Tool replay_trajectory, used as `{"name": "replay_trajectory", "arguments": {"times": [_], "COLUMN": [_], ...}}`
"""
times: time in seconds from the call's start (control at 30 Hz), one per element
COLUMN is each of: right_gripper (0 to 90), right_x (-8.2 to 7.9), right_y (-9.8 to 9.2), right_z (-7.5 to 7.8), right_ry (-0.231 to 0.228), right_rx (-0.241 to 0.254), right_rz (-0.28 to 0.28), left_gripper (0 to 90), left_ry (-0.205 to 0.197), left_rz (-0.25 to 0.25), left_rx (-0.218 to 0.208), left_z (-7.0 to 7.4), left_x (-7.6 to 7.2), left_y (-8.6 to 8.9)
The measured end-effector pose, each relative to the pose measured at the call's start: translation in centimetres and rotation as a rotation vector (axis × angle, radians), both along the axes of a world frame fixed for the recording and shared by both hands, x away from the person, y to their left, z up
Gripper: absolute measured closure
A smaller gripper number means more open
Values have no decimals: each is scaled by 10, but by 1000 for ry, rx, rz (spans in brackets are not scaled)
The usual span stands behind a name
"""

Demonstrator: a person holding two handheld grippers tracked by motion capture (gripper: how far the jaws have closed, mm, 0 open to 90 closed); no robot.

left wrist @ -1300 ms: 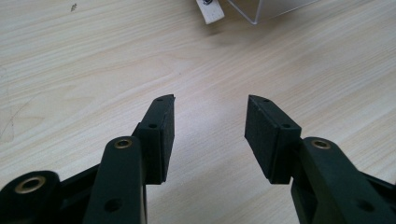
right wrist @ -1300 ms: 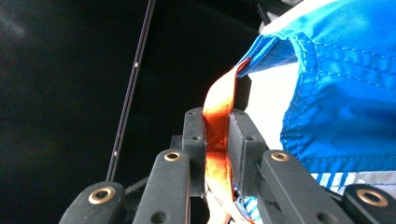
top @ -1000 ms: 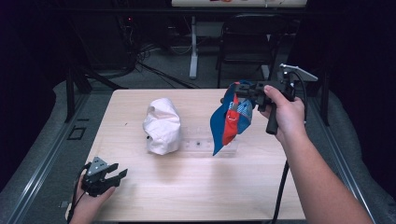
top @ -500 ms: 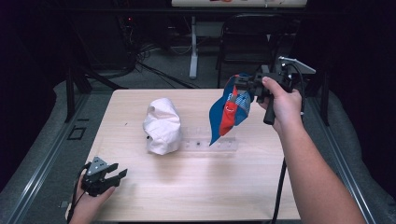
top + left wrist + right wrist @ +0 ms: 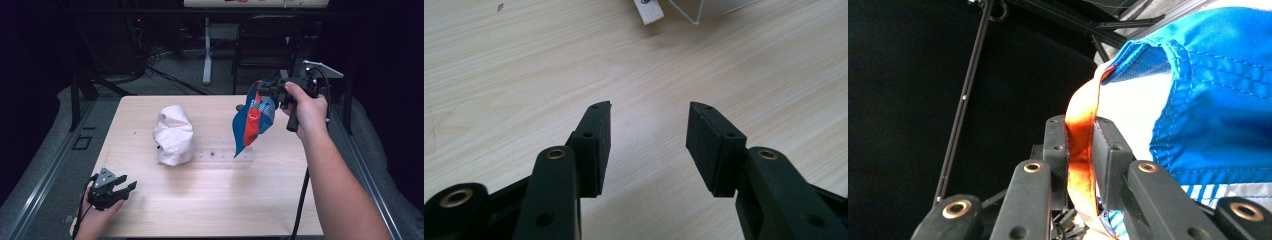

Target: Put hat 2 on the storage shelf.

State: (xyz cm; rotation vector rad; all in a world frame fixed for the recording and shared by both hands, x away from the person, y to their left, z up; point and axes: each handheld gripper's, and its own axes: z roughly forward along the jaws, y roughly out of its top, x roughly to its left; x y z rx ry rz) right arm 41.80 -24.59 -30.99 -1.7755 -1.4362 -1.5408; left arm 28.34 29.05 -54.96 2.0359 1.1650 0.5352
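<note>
Looked down and forward from above the near edge of the table (image 5: 210,200), far enough off to take in the whole top and the dark floor beyond. Rode low and close over the same wood in the left gripper view, facing a clear stand (image 5: 709,10) at upper right. Pointed upward, very near blue cloth (image 5: 1218,100), in the right gripper view.

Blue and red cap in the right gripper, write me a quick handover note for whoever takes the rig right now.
Right gripper: shut on the blue and red cap, clamping its orange edge, cap hanging above the table's right side.
Left gripper: open, holding nothing, low over the near left corner.
White cap: lies mid-table, beside a clear stand.
Done: coloured cap lifted.
Left: probably set it down; where is unclear. White cap untouched.
</note>
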Motion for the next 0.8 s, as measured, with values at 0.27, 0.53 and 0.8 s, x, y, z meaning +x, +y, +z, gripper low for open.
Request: {"name": "replay_trajectory", "arguments": {"times": [0.27, 0.53, 0.8], "right_gripper": [782, 781, 780], "right_x": [5, 9, 7], "right_y": [2, 8, 10], "right_z": [-9, -23, -41], "right_ry": [18, 35, 65], "right_rx": [-12, -13, -33], "right_rz": [-9, 9, 18], "left_gripper": [533, 533, 533], "left_ry": [-1, 2, 2], "left_rz": [-1, 2, 1], "left_rx": [1, -2, 1], "left_z": [0, 0, 0], "left_x": [0, 0, 0], "left_y": [0, 0, 0]}}
